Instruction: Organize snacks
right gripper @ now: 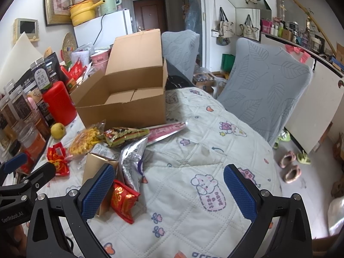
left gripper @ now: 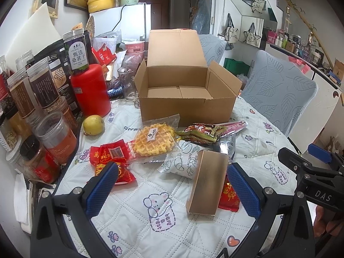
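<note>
Snack packets are seen heaped on the quilted worktop (left gripper: 133, 221) before an empty cardboard box (left gripper: 185, 99); the left claw (left gripper: 172, 185) is held spread above a gold carton (left gripper: 207, 181), nothing gripped; the right claw (right gripper: 169, 190) is likewise spread over bare cloth; the waffle packet (left gripper: 153, 143) is judged light, slippery and easily crushed, best pinched at its sealed film edge.
</note>
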A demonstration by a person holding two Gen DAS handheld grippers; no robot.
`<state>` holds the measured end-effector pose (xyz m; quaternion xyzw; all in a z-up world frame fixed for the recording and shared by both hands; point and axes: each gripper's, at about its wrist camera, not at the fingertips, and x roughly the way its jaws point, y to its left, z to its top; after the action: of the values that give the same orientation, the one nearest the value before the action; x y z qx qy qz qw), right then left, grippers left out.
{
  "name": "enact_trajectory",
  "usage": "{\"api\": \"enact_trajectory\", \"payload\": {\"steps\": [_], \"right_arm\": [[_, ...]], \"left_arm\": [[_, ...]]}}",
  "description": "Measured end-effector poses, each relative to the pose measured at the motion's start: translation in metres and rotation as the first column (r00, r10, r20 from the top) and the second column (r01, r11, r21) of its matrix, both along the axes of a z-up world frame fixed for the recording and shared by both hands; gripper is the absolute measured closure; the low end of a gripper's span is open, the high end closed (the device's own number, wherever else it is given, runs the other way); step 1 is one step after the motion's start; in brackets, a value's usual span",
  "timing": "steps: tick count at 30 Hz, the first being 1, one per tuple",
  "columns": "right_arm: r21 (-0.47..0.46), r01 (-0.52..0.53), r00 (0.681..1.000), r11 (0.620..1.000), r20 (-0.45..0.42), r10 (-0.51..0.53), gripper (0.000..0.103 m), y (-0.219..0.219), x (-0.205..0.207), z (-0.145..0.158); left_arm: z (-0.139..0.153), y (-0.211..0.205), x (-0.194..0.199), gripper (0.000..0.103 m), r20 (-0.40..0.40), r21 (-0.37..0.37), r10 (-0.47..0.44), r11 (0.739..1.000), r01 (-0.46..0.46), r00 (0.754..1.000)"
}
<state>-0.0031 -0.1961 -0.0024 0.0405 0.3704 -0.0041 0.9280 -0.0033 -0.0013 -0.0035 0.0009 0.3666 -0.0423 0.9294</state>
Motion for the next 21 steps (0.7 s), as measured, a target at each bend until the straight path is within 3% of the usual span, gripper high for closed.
{"api": "enact_trajectory", "payload": {"steps": [21], "right_arm": [[0.003, -0.011, 1.0, 1.0, -0.001, 0.011, 0.0, -0.0036, -0.0015, -0.0038]], "left_arm": [[-0.0039, -0.0017, -0.0008, 0.0, -0.024, -0.027, -0.006, 1.0, 0.006, 1.0]]}}
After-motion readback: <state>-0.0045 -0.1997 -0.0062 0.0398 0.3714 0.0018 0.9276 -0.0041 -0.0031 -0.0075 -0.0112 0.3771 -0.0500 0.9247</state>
